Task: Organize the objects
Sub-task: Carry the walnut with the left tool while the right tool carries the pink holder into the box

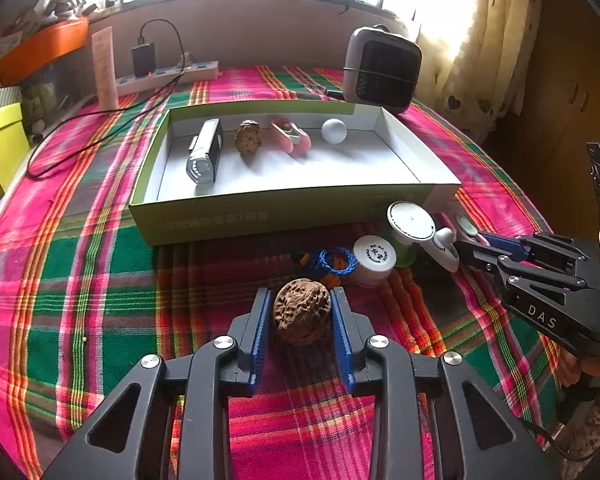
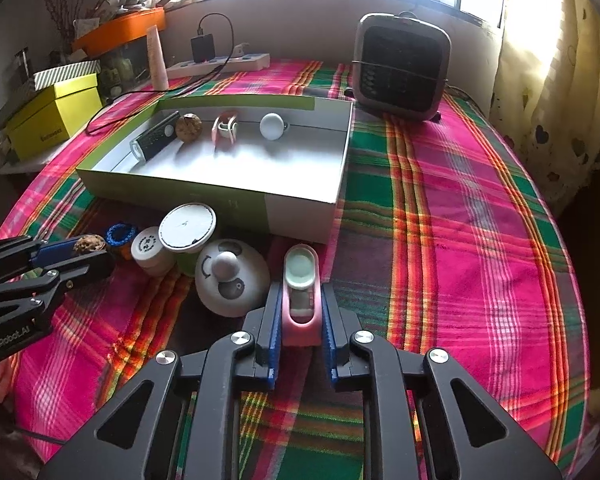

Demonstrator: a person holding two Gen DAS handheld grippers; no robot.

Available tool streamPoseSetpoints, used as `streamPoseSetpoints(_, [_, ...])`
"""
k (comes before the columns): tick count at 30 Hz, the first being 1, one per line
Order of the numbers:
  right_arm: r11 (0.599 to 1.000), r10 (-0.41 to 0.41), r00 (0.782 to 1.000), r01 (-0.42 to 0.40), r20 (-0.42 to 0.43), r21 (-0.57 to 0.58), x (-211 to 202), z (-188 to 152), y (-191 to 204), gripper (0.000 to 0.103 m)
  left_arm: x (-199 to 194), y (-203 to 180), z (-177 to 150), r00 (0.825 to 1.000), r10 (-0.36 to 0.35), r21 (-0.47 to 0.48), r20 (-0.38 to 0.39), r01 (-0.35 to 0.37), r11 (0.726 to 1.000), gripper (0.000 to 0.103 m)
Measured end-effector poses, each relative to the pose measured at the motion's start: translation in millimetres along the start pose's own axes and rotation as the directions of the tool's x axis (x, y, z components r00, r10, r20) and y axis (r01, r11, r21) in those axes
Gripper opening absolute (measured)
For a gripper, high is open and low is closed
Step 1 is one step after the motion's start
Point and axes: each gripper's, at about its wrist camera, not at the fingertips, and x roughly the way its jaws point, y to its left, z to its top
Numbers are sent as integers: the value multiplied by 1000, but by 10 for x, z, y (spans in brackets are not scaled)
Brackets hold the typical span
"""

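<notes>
My left gripper point(image 1: 301, 310) is shut on a brown walnut point(image 1: 302, 316), in front of the open green-and-white box point(image 1: 284, 208). The walnut also shows in the right wrist view point(image 2: 89, 245), between the left gripper's tips point(image 2: 85, 254). My right gripper point(image 2: 298, 314) is shut on a pink device with a pale round window point(image 2: 300, 292), resting on the cloth near the box's front corner. The box point(image 2: 292, 212) holds a silver-black device point(image 1: 205, 152), a second walnut point(image 1: 248, 136), a pink item point(image 1: 290, 136) and a white ball point(image 1: 334, 131).
Loose items lie by the box front: a blue cord ring point(image 1: 336, 260), a small white jar point(image 1: 374, 260), a white-lidded green jar point(image 2: 187, 228) and a white dome gadget point(image 2: 230, 276). A heater point(image 2: 400, 66), a power strip point(image 2: 220, 64) and a yellow box point(image 2: 52, 116) stand behind.
</notes>
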Motion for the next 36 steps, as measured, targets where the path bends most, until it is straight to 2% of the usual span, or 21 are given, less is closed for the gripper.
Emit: streamPoseSetpoints(36, [1000, 20, 998, -21, 59, 13, -243, 90, 21, 18, -230, 6, 102, 999, 6, -7, 52, -5, 1000, 27])
